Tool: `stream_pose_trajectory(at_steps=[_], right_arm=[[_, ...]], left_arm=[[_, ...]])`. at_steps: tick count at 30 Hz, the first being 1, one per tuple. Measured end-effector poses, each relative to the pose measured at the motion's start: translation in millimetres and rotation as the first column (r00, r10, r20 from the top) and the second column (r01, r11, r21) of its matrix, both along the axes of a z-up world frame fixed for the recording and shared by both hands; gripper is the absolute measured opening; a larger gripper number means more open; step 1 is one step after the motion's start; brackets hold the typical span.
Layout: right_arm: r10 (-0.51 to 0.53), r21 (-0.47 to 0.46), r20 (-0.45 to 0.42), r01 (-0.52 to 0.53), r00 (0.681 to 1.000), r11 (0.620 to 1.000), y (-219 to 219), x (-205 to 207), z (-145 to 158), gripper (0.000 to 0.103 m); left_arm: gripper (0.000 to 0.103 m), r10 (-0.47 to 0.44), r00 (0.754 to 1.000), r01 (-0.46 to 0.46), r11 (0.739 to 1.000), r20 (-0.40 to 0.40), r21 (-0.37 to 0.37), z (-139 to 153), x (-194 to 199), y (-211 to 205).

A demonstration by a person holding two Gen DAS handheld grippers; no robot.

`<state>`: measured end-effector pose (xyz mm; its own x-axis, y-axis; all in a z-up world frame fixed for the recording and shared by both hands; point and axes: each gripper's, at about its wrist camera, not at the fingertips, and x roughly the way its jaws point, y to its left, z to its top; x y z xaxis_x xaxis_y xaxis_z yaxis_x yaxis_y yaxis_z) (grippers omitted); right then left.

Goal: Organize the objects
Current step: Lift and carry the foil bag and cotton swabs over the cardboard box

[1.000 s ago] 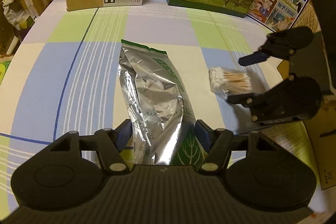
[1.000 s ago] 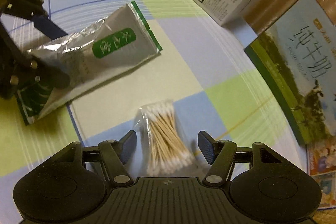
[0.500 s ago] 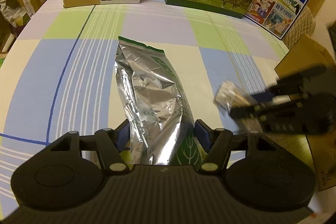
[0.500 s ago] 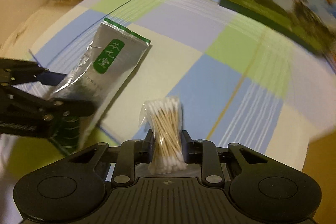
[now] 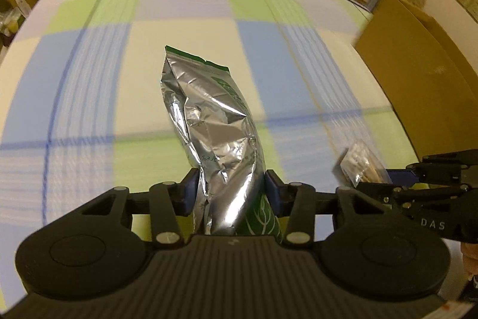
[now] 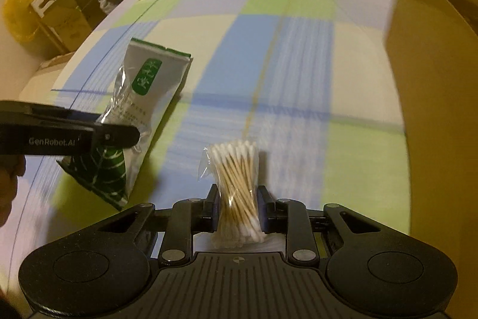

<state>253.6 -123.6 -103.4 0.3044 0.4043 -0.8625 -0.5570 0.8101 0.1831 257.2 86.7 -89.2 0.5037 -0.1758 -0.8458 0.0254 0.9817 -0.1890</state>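
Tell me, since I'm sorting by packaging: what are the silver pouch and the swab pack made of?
Silver pouch: apparently metallised foil laminate, glossy, with sharp creases and mirror-like glints, green printed ends. Cotton swabs: pale sticks, probably wood or bamboo, with white fluffy tips, in thin clear plastic film that wrinkles and shines.

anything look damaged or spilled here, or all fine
Nothing spilled. The silver foil pouch is creased and crumpled where the left gripper squeezes it. The cotton swab bag looks intact in the right gripper.
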Motion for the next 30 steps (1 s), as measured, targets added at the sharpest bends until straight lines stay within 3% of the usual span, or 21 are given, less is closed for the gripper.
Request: stream_pose_trajectory(at_steps=[6,10,16,18,23,26,30], right_arm=[[-0.065,0.067,-0.041,0.068,0.997,0.995,-43.3,-44.8,10.1,0.021],[-0.101,0.104,-0.040,0.105,0.994,0.989,-62.3,-67.8,14.9,0.021],[-0.123,0.095,0.004,0.122,0.992,0.988,-72.3,-75.7,16.5,0.021],[-0.137,0.097,0.004,0.136,0.991,0.986,-75.9,-74.6,13.3,0.021],[-0.136,0.104,-0.004,0.136,0.991,0.985,-76.6,-73.0,8.5,0.021],[-0.136,0.105,0.001,0.135,0.991,0.985,-75.9,-71.9,7.7,0.021],[-0.143,0.104,0.019,0.140,0.990,0.985,-77.0,-72.6,9.3,0.021]], left_arm=[[0.042,-0.034,0.998,0.032,0.999,-0.050,-0.038,1.6,-62.6,-40.8],[0.052,-0.015,0.997,0.011,0.999,-0.073,-0.045,1.3,-87.3,-54.2],[0.062,0.026,0.998,-0.026,1.000,-0.063,-0.006,3.1,-82.9,-58.3],[0.071,0.034,0.998,-0.033,0.999,-0.061,0.015,1.1,-74.9,-61.7],[0.073,0.008,0.997,-0.002,0.997,-0.081,0.076,-9.1,-62.1,-72.1],[0.073,-0.014,0.997,0.024,0.990,-0.075,0.137,-12.2,-62.9,-81.6],[0.055,-0.030,0.997,0.041,0.987,-0.073,0.155,-11.1,-64.8,-88.1]])
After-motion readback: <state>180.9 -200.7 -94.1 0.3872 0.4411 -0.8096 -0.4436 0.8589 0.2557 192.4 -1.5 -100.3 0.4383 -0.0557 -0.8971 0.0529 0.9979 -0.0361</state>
